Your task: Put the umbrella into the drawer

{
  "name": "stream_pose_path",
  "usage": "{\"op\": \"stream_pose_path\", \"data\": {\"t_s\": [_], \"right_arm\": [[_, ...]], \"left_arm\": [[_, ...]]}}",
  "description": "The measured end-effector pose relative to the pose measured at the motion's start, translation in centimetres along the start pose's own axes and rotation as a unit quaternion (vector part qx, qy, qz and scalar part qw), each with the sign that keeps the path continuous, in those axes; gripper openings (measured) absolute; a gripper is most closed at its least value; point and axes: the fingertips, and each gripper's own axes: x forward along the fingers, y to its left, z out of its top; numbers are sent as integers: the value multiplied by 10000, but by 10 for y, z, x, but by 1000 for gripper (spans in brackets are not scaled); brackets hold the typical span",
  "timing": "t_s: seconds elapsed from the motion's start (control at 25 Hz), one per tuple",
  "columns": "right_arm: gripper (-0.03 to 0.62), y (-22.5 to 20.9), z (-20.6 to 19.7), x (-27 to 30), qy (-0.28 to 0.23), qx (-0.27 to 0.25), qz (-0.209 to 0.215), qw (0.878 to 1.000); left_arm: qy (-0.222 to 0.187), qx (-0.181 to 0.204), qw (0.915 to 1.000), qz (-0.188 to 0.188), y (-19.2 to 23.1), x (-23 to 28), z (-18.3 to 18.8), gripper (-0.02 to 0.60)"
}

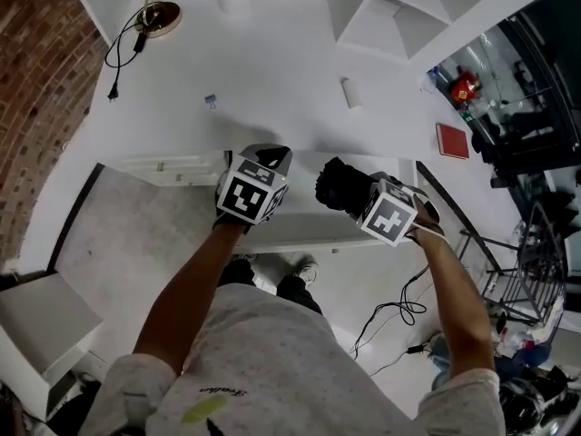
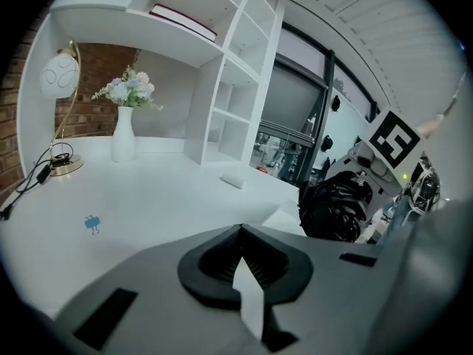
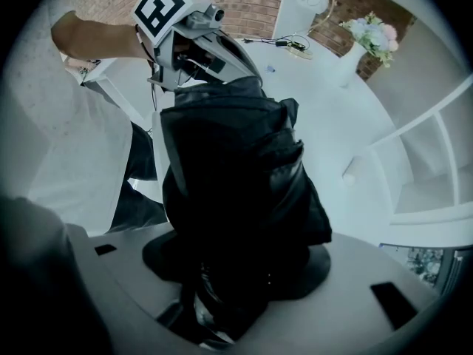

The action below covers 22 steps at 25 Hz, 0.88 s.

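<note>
My right gripper point(image 1: 361, 198) is shut on a folded black umbrella point(image 1: 338, 184), held just in front of the white desk's point(image 1: 272, 71) front edge. In the right gripper view the umbrella point(image 3: 236, 176) fills the middle and hides the jaws. My left gripper point(image 1: 270, 157) hovers just left of it, shut with nothing held point(image 2: 240, 235); from there the umbrella point(image 2: 336, 209) shows at the right. Beneath both grippers a white drawer point(image 1: 304, 234) seems pulled out from under the desk; its inside is hidden.
A closed drawer front point(image 1: 168, 166) sits under the desk at the left. On the desk are a lamp base with cable point(image 1: 156, 16), a blue clip point(image 1: 211, 101), a white cylinder point(image 1: 351, 92), a red book point(image 1: 451, 141) and shelving point(image 1: 408, 7). Cables point(image 1: 390, 316) lie on the floor.
</note>
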Motion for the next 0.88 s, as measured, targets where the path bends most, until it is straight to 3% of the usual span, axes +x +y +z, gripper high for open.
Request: {"op": "stream_pose_path", "data": {"t_s": [0.88], "right_arm": [[250,4,-27,40,190,-827,628,9944]], "left_arm": [[-89,-752,9921,996,-14,-6,-45,-3]]}}
